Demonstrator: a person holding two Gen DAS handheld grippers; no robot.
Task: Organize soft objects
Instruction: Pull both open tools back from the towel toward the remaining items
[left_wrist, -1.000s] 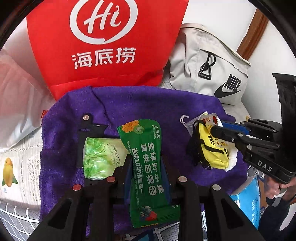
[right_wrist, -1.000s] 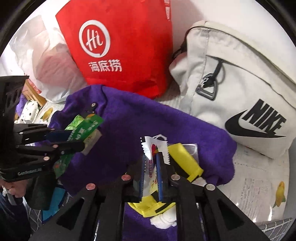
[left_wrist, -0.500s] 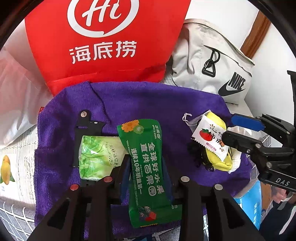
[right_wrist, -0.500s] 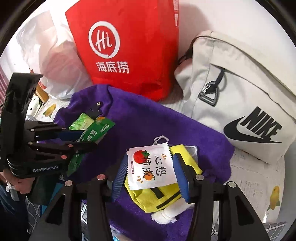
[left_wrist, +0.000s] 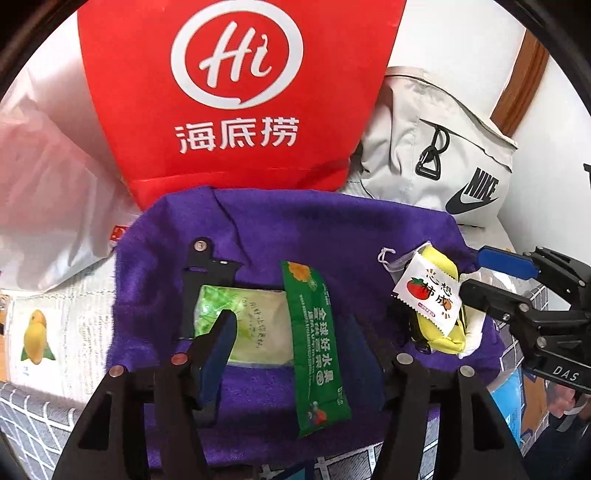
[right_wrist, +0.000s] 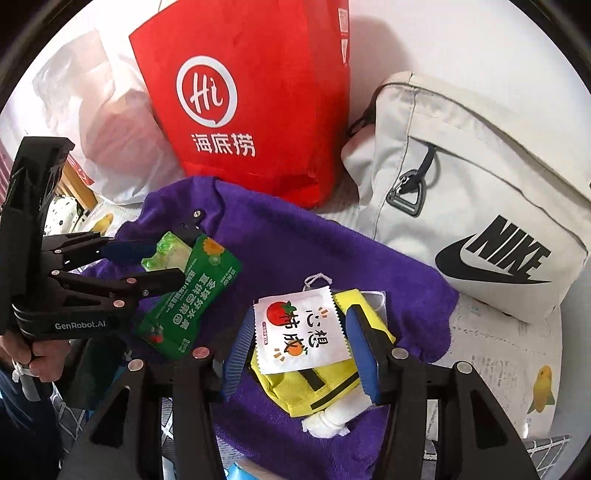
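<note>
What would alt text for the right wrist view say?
The right tool stands open around a white tomato sachet lying on a yellow pouch, all on a purple towel. At left, the left tool is opening over a green snack packet.

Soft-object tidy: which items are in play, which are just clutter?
In play:
green snack packet
pale green pack
white tomato sachet
yellow pouch
purple towel

Clutter:
red bag
grey Nike bag
white plastic bag
black bracket

Black grippers, blue-padded fingers (right_wrist: 364, 350), silver screws, "GenRobot.AI" marking.
</note>
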